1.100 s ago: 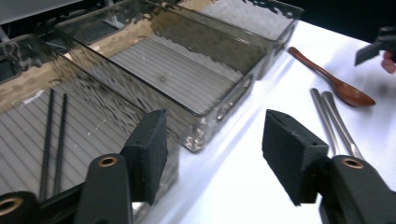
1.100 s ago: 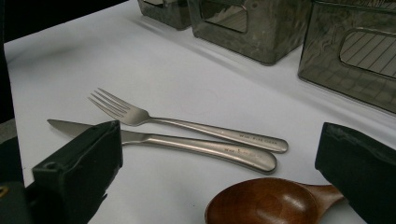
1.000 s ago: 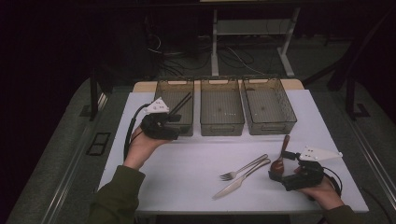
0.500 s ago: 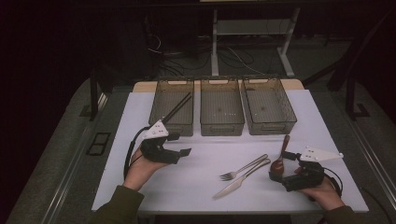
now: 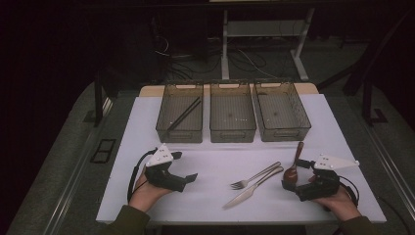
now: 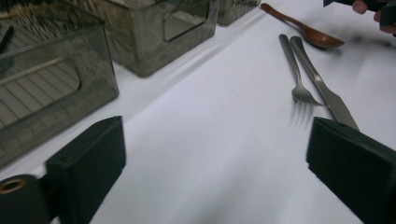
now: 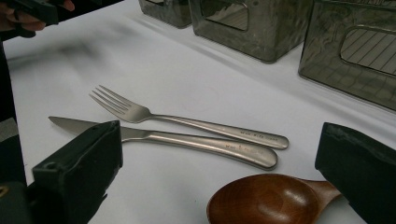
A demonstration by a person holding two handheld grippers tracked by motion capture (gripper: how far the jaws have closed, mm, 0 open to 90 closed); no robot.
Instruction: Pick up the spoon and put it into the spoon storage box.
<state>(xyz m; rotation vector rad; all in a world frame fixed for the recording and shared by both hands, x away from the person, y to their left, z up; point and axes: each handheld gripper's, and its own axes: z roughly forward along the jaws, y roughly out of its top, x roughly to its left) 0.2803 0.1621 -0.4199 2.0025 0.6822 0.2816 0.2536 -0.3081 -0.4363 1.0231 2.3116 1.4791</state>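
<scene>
Since the earlier frames, the left gripper (image 5: 188, 180) has drawn back from the left bin (image 5: 180, 113) toward the lower left of the high view and now rests on the white worktop (image 5: 215, 205), jaws spread and holding nothing. At the lower right, the right gripper (image 5: 289, 177) sits where it was, jaws likewise apart and unloaded, with the wooden spoon (image 7: 275, 198) lying between them, its bowl nearest the camera. Just beyond the spoon, the fork (image 7: 187, 120) and knife (image 7: 177, 140) lie side by side, touching at their handles, near the frame's lower centre in the high view. Two black chopsticks (image 5: 183, 116) lie in the left bin.
</scene>
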